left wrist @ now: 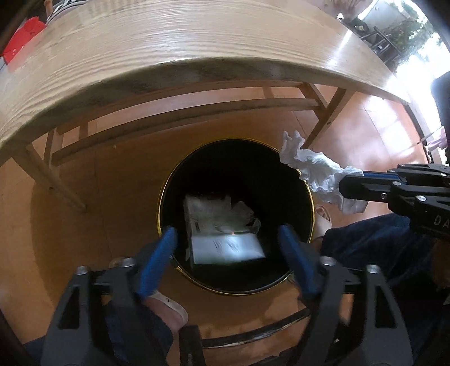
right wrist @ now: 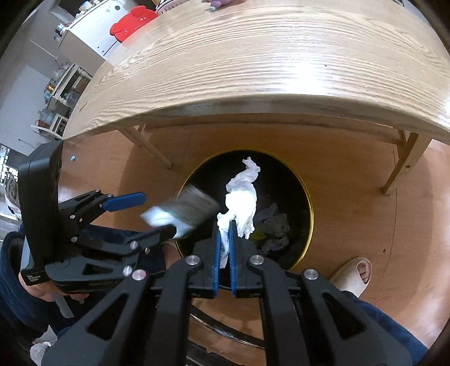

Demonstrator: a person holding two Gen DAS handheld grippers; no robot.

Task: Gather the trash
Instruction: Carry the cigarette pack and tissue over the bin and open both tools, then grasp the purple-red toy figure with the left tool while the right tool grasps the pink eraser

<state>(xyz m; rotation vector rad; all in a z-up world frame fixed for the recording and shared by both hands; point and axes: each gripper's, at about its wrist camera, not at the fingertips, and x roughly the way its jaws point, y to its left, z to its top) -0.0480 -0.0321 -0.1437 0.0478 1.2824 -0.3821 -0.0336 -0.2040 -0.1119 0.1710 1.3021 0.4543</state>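
A black bin with a gold rim point(left wrist: 161, 197) stands on the floor under the table edge, with crumpled paper and wrappers point(left wrist: 213, 214) inside. My left gripper point(left wrist: 227, 233) hangs open over the bin's mouth. A motion-blurred white box point(left wrist: 227, 249) lies between and below its blue fingers, touching neither pad. In the right wrist view the same box point(right wrist: 180, 211) is a streak beside the left gripper point(right wrist: 156, 215). My right gripper point(right wrist: 224, 225) is shut on a crumpled white tissue point(right wrist: 243, 197), held above the bin's rim point(right wrist: 310, 214); the left wrist view shows this tissue point(left wrist: 315, 169) over the bin's right edge.
A wooden table point(left wrist: 197, 50) overhangs the floor just beyond the bin, its legs point(left wrist: 329, 118) standing on either side. A red object point(right wrist: 130, 22) sits at the table's far left. The person's slippered feet point(right wrist: 354, 273) and dark trouser legs point(left wrist: 374, 242) flank the bin.
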